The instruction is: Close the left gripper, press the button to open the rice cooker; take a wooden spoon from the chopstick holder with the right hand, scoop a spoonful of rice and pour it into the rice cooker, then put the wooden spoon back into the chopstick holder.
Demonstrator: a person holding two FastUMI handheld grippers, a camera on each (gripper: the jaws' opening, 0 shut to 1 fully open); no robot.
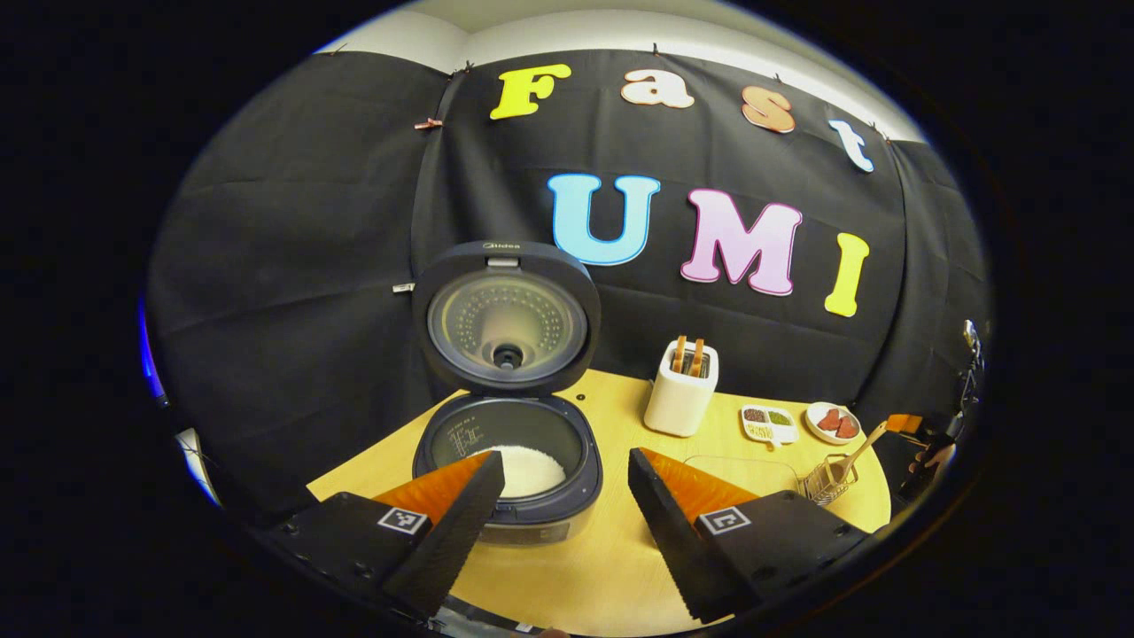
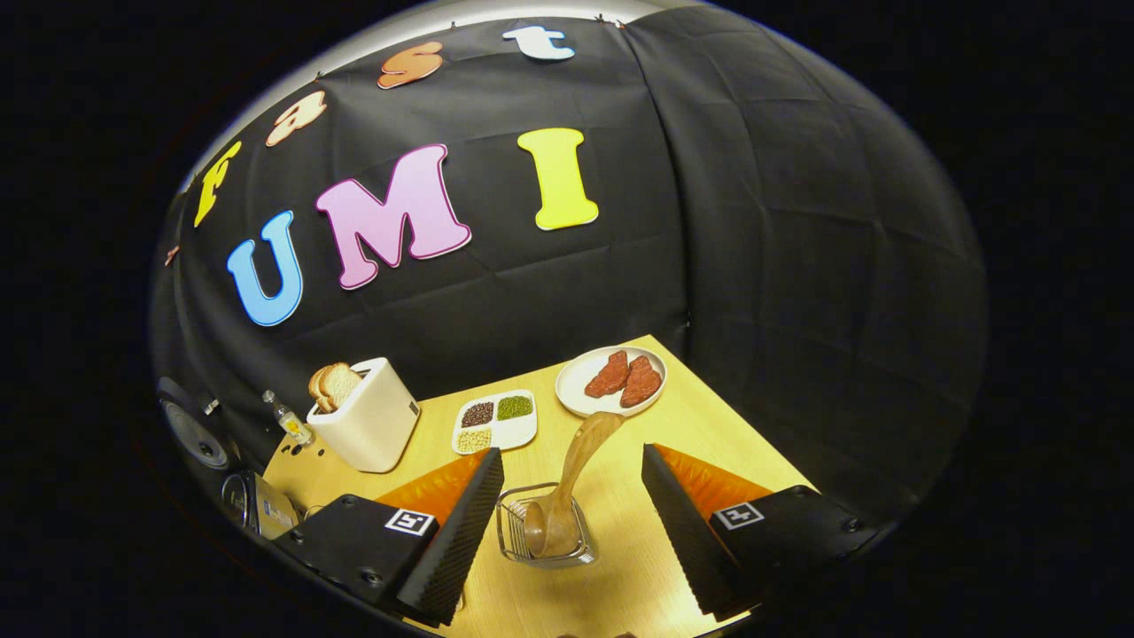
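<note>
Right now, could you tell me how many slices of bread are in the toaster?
2: both stand side by side in the slots of the white toaster, bread slices poking out the top; any more would be hidden inside.

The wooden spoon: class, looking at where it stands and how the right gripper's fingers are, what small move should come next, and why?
Probably ease the right gripper back and away. The wooden spoon stands bowl-down in the chopstick holder, the fingers are open and apart from it, and the rice cooker is open with rice inside. That suggests the scoop is already done.
</note>
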